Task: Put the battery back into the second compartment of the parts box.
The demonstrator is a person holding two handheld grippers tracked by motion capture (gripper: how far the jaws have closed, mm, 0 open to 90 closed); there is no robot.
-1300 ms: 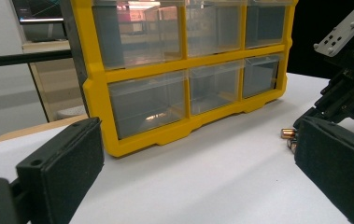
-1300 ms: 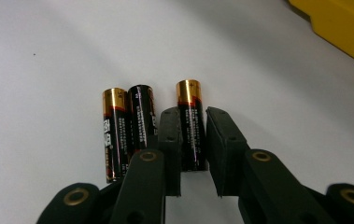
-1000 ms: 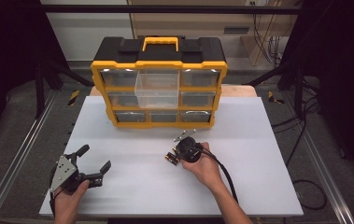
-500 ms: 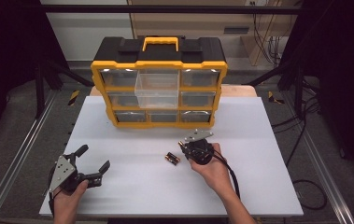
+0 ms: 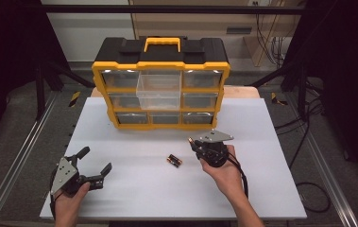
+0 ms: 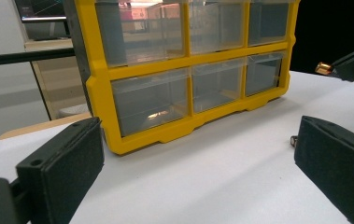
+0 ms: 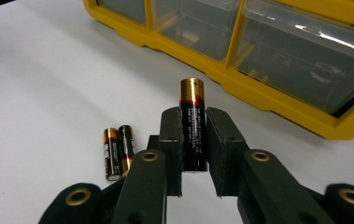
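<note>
My right gripper is shut on a black and copper battery, which sticks out past the pads. In the high view this right gripper hovers over the white table, right of centre, with the held battery pointing left and away. Two more batteries lie side by side on the table, seen in the high view as a pair of batteries left of the right gripper. My left gripper rests open at the front left. Its wide-apart pads hold nothing.
A yellow and black drawer organiser stands at the back of the white table. Its top middle clear drawer is pulled out. In the left gripper view the organiser is straight ahead, a short way off.
My right gripper has lifted with one battery and moved right, away from the two batteries left on the table. The left gripper has stayed put.
</note>
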